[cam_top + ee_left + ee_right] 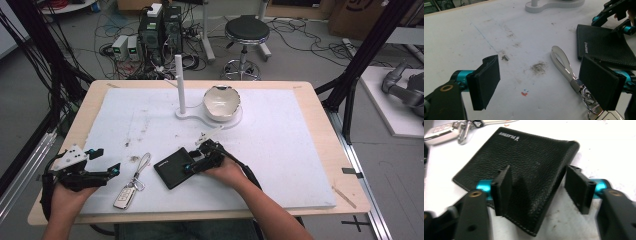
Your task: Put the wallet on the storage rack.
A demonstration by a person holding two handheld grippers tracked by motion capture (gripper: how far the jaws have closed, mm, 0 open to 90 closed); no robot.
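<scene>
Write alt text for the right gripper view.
The right gripper hangs open over a black pebbled-leather wallet lying on the white table mat, one jaw above the leather, the other just past its folded edge. A silver car key fob on a key ring lies beyond the wallet.

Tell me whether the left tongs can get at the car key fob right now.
Probably yes. The left tongs are open and hover just left of the car key fob, which lies flat on the white mat with nothing between them. The right tongs are busy at the black wallet.

I count one black leather wallet (173,167), one silver car key (125,197) on a loop strap, one white cracked bowl (221,102), and one white upright-post stand (180,85).
</scene>
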